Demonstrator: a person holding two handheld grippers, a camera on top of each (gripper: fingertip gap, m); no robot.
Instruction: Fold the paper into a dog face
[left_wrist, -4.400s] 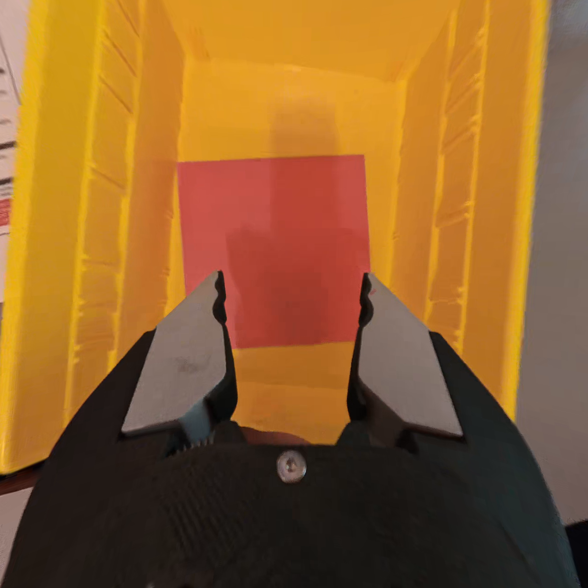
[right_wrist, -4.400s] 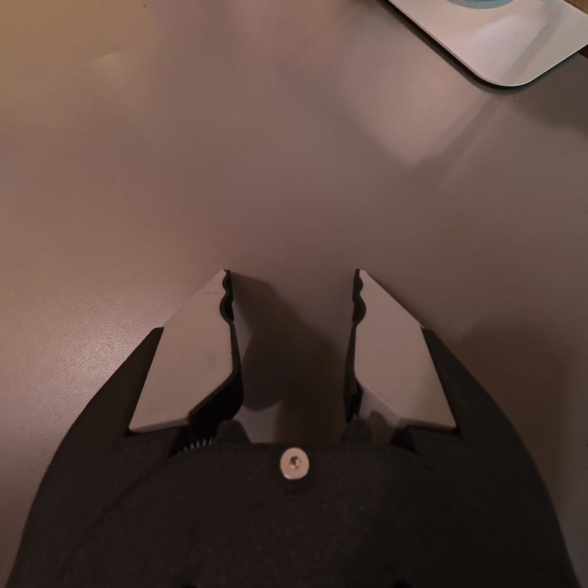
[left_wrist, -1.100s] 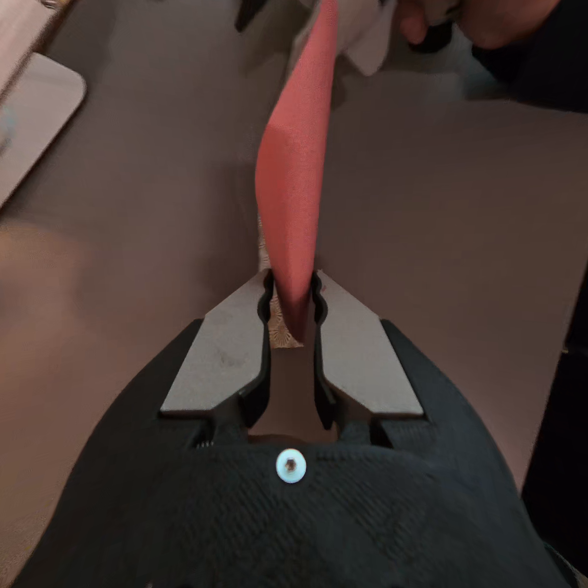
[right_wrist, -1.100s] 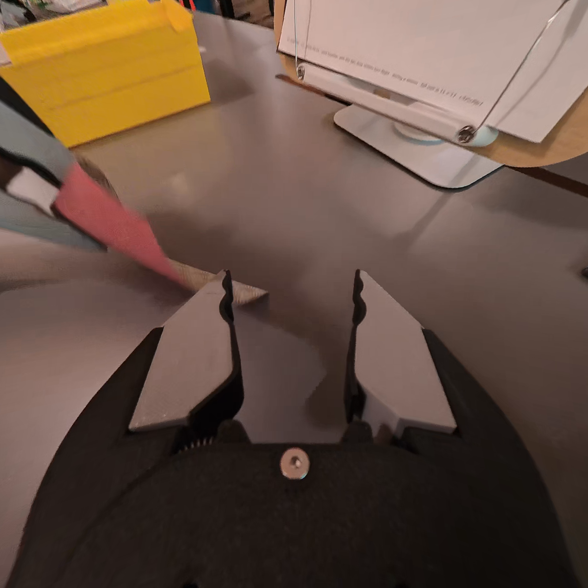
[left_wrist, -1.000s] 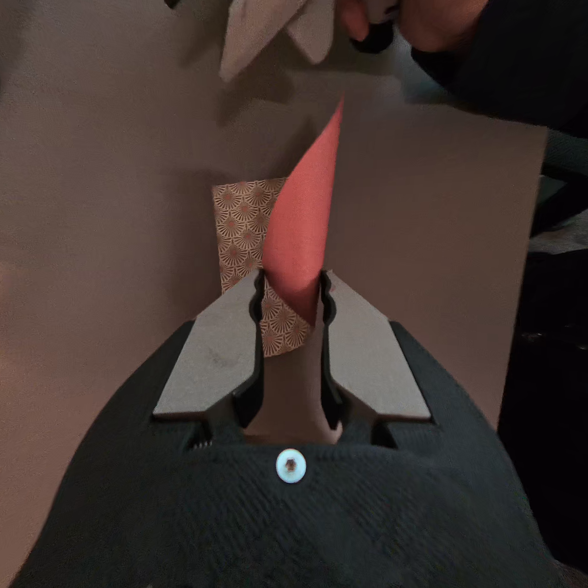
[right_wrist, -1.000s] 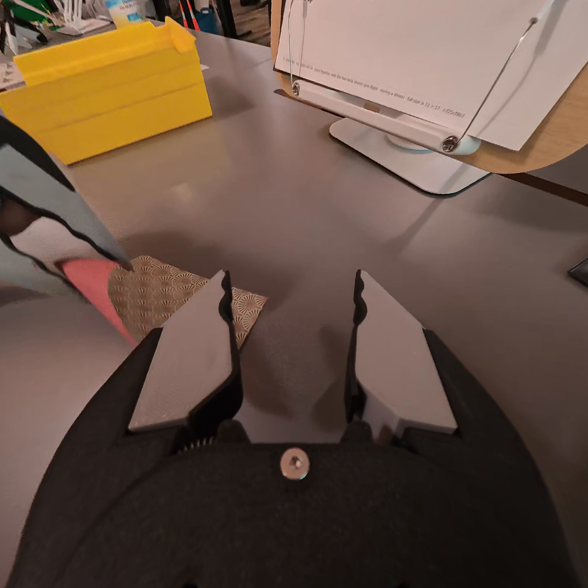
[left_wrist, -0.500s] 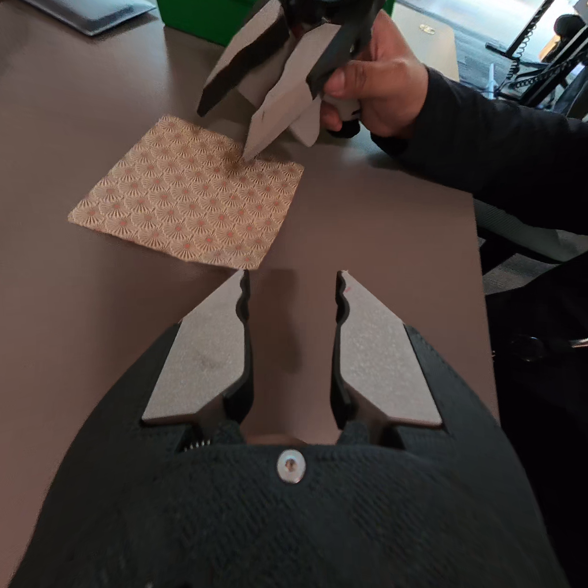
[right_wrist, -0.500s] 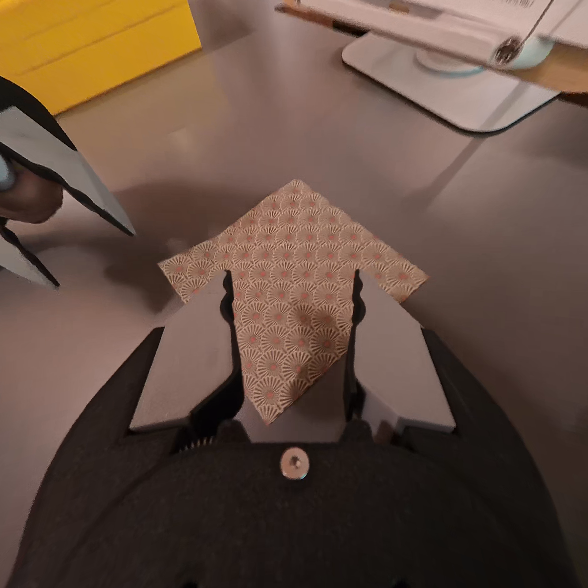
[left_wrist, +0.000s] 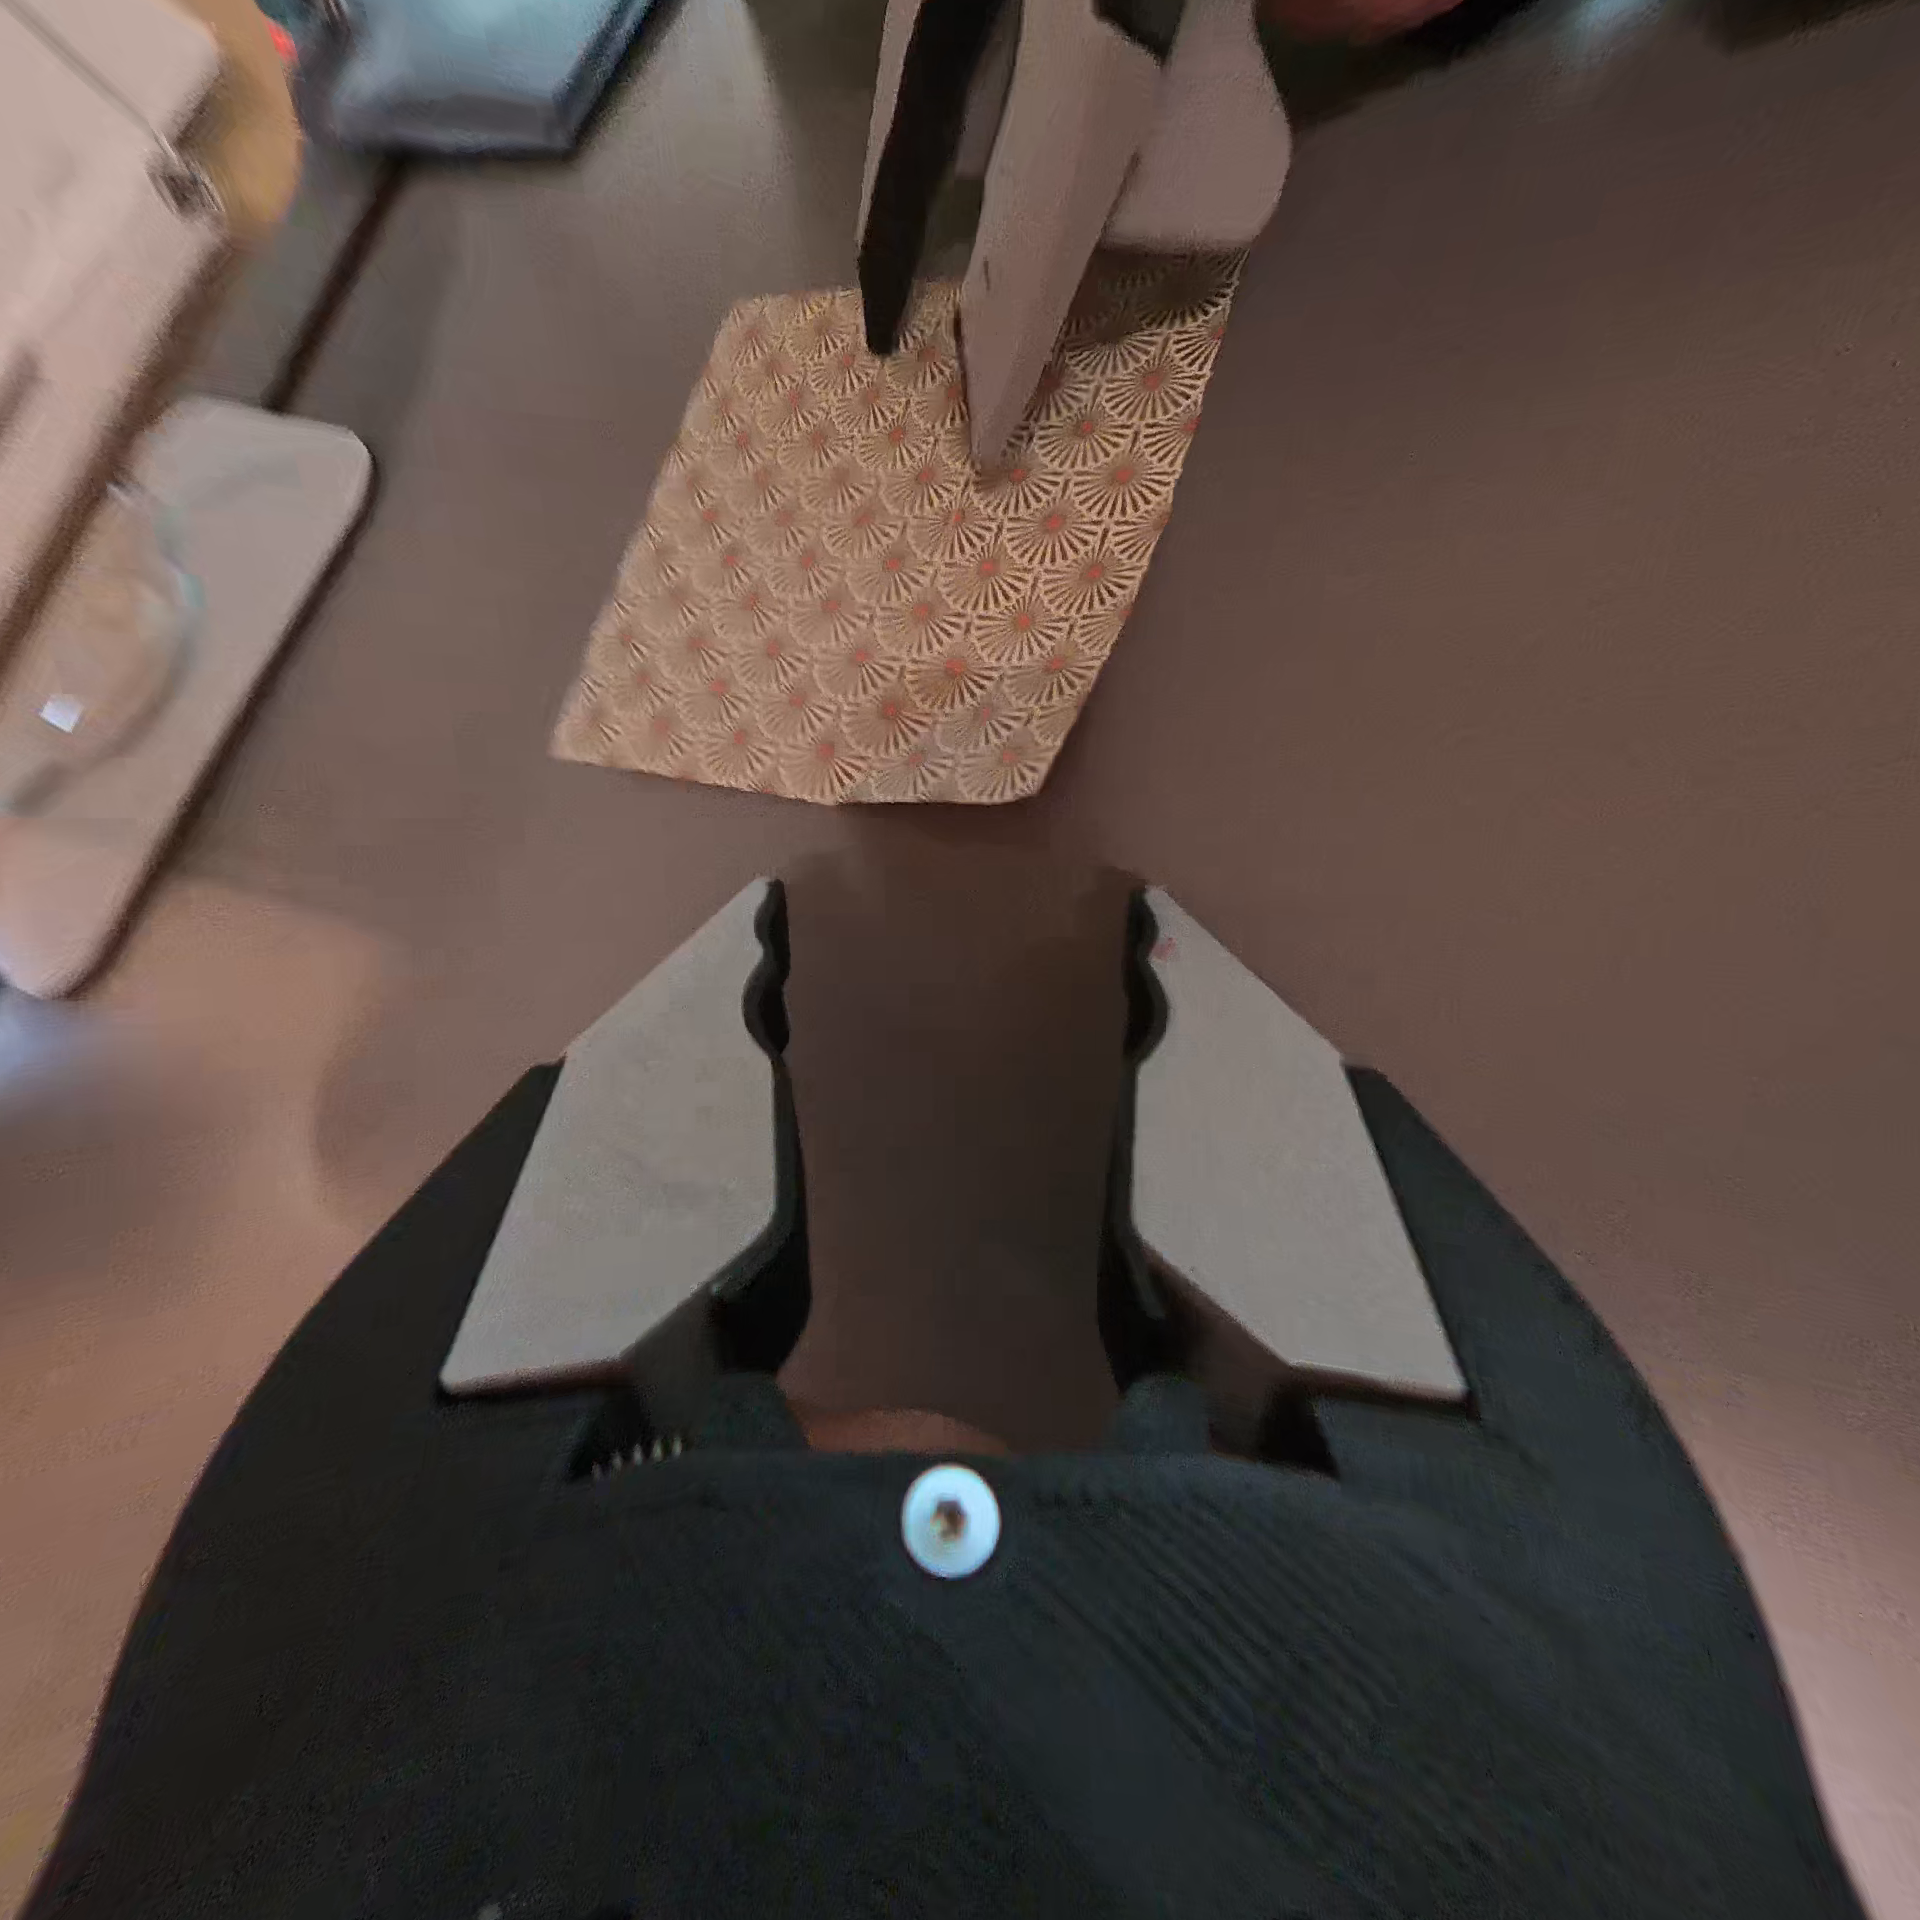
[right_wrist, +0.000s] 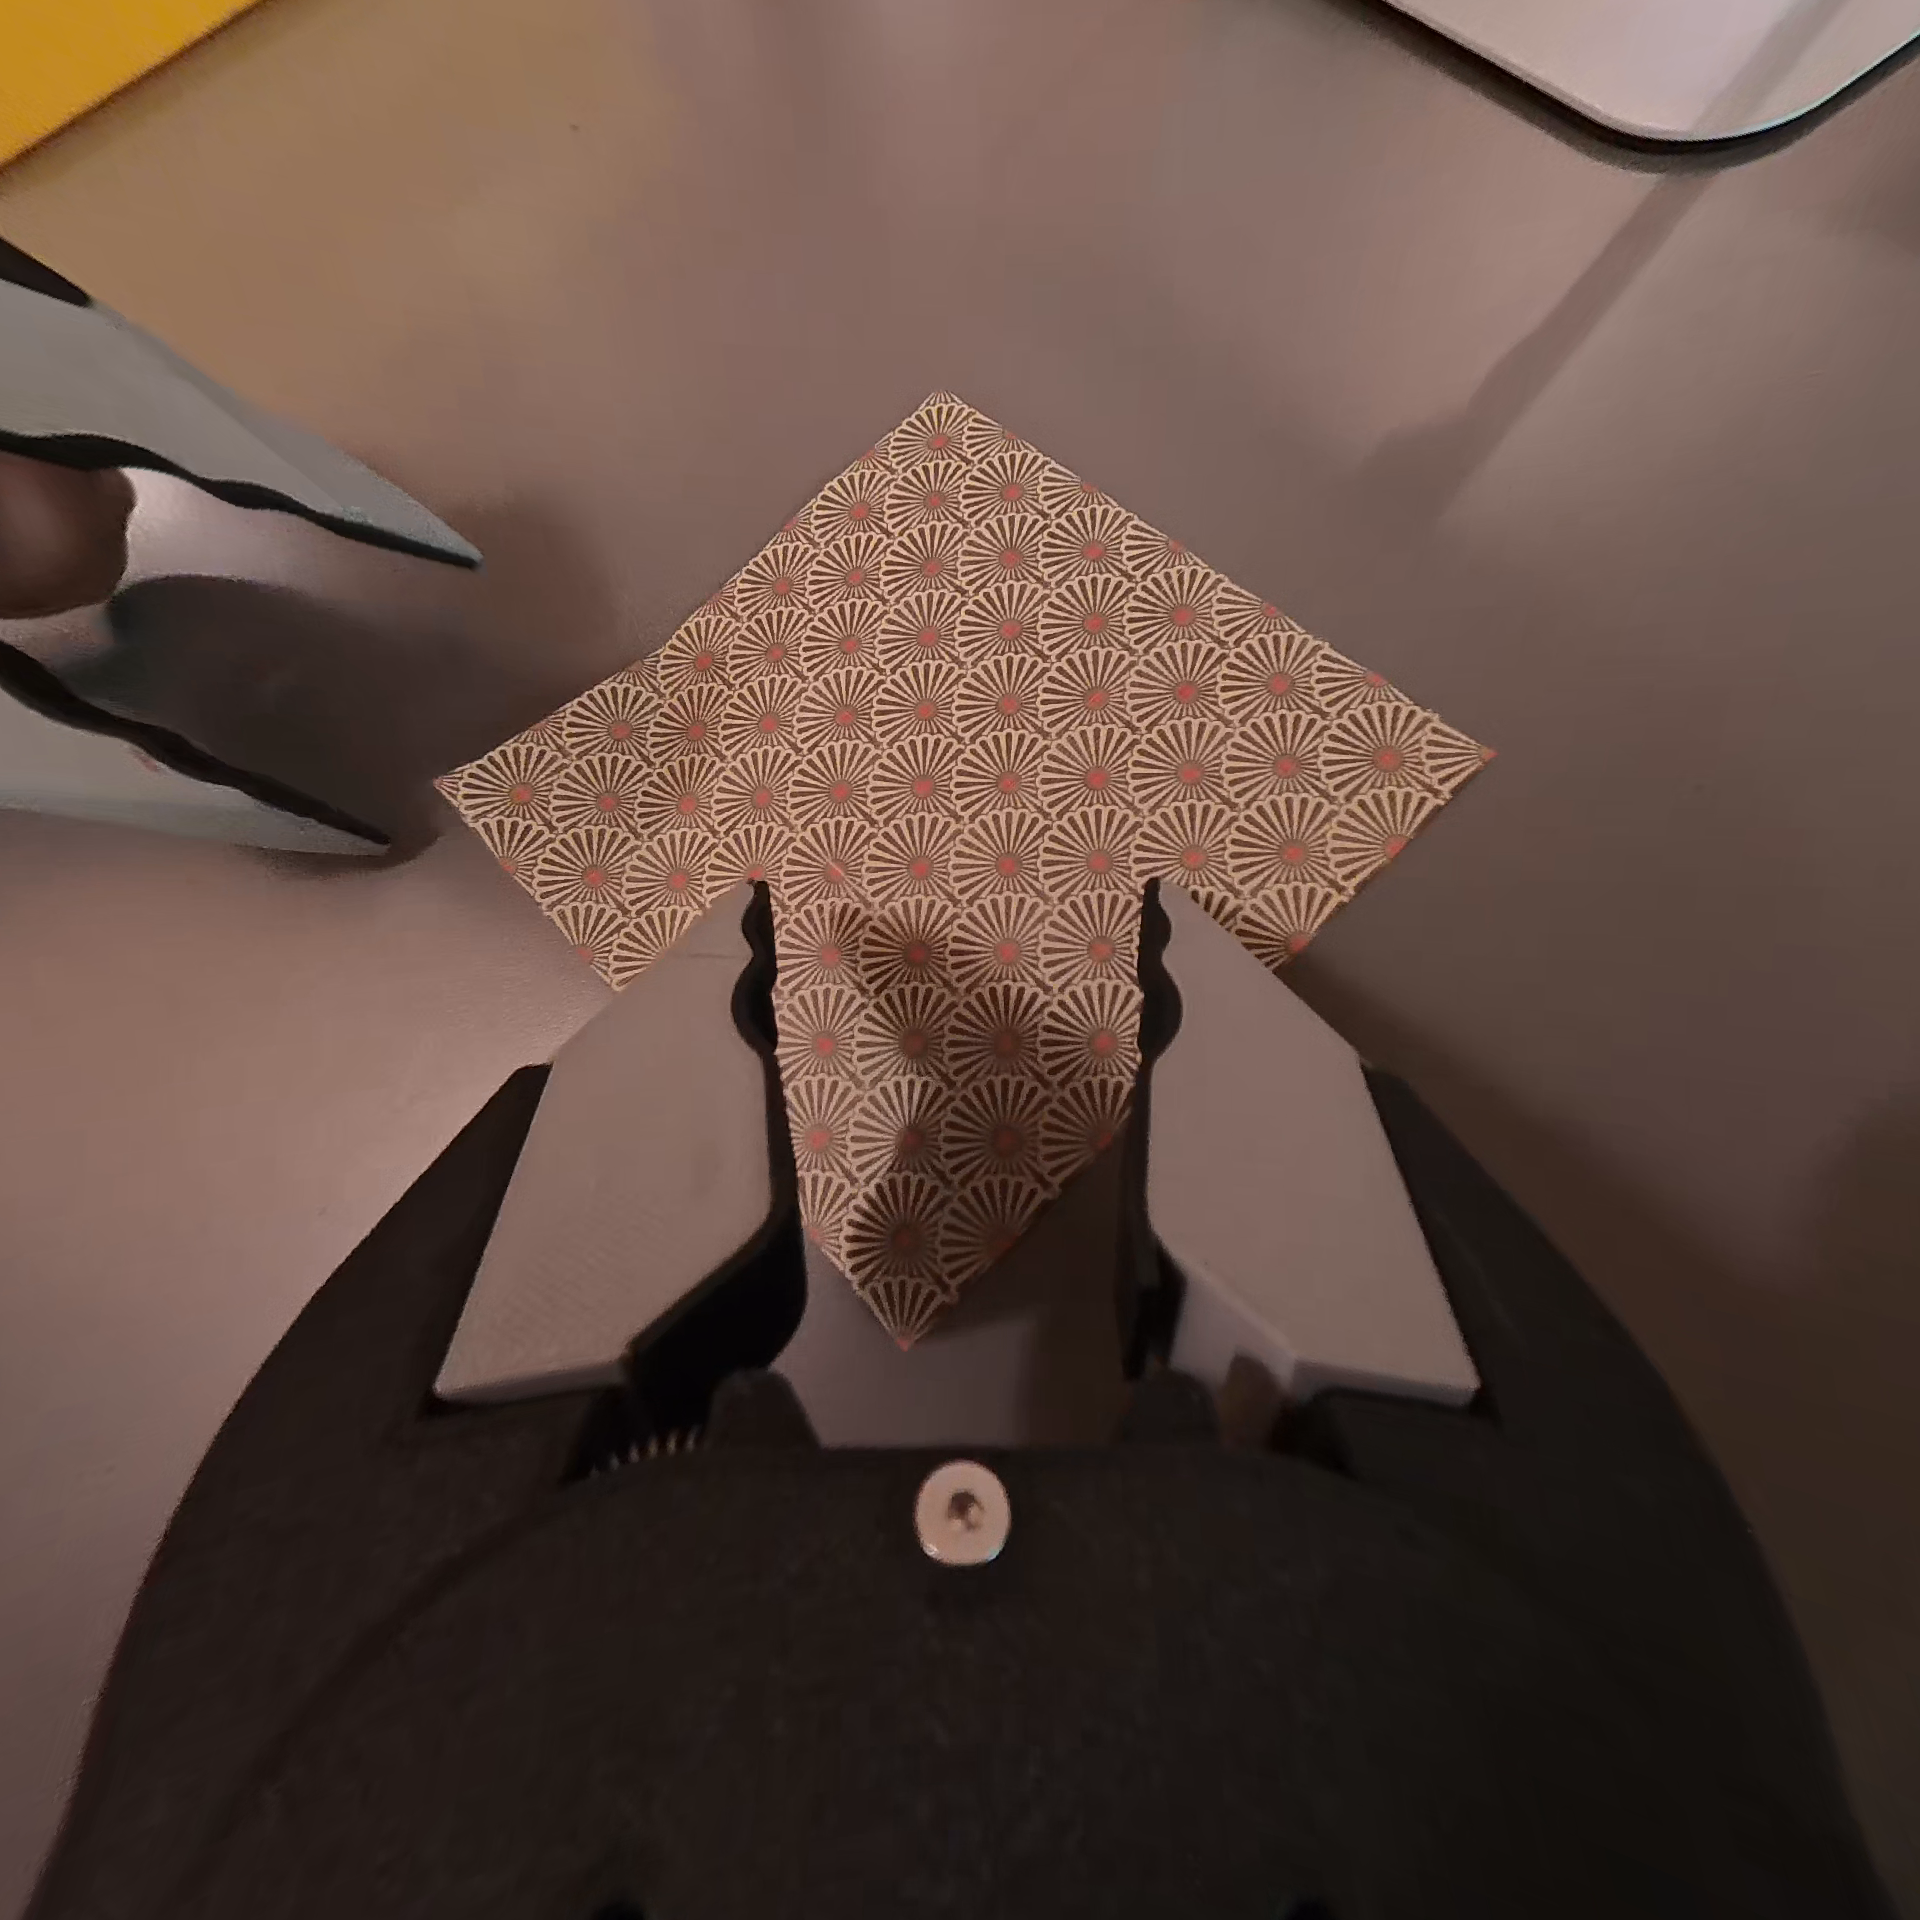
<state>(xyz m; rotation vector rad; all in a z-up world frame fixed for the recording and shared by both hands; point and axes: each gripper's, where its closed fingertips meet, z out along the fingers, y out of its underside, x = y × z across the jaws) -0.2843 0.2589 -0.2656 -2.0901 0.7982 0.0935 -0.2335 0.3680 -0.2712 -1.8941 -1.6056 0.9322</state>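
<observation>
The paper (right_wrist: 987, 748), a patterned square, lies flat and unfolded on the counter (right_wrist: 1455, 1039), turned so one corner points back between the fingers of the right gripper (right_wrist: 956, 894). That gripper is spread wide and holds nothing; its fingertips hang over the near half of the sheet, and whether they touch it cannot be told. The left gripper (left_wrist: 956, 904) is also wide and empty, with the sheet just ahead of its tips and apart from them. From its view the right gripper's fingers (left_wrist: 1023, 260) come down over the far part of the sheet. By my reading no fold is made yet, so the step in hand is the first one: bringing one corner across to its opposite to form a triangle. The next move likely calls for one gripper to pin the sheet while the other slips a finger under a corner, closes on it and carries it over squarely before creasing.
</observation>
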